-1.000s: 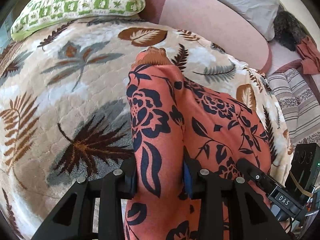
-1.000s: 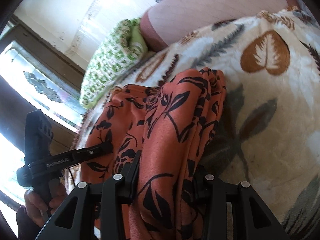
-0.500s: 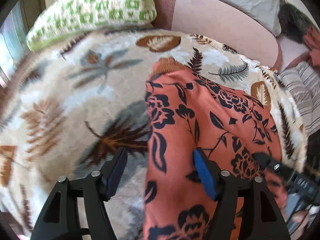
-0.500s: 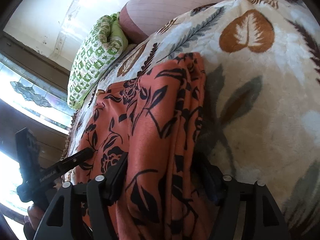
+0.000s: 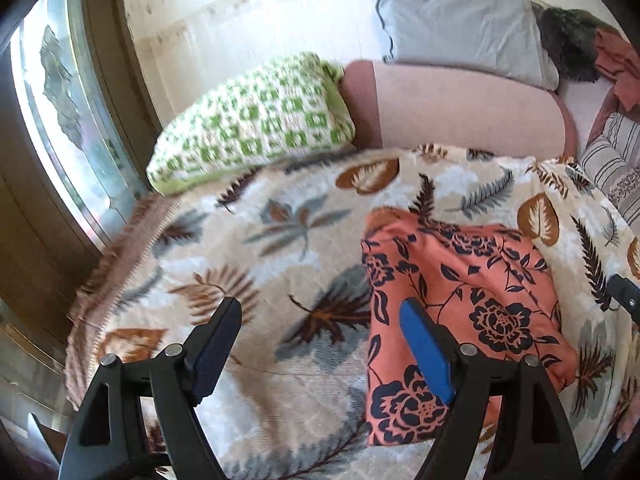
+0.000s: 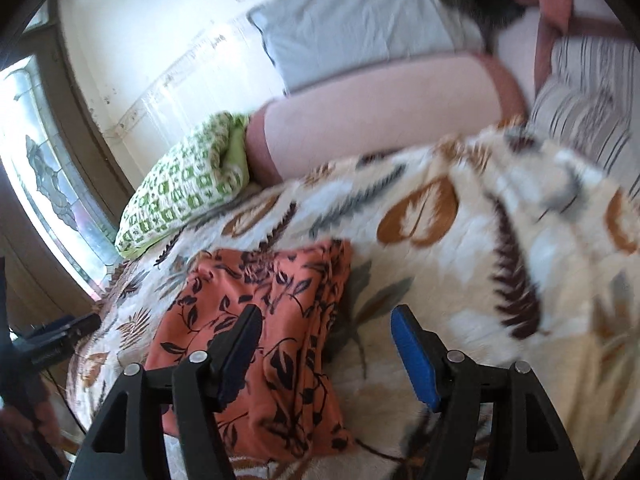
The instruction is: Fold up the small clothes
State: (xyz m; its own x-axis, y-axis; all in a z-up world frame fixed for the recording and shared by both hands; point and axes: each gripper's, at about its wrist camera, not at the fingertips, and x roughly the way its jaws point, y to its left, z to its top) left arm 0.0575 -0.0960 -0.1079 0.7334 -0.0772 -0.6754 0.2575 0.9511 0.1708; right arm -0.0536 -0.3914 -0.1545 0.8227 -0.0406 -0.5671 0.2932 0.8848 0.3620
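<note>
The folded orange floral garment (image 5: pixel 460 292) at lower right looks light, limp and slippery; take it by a folded edge. Left claw (image 5: pixel 324 344) and right claw (image 6: pixel 324 344), jaws just widened, gape empty

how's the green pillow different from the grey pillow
The green pillow has a green and white checked pattern; the grey pillow is plain with a dark edge. The green pillow lies on the leaf blanket by the window; the grey pillow sits further back against the wall, behind the pink bolster. Both are soft and untouched.
</note>
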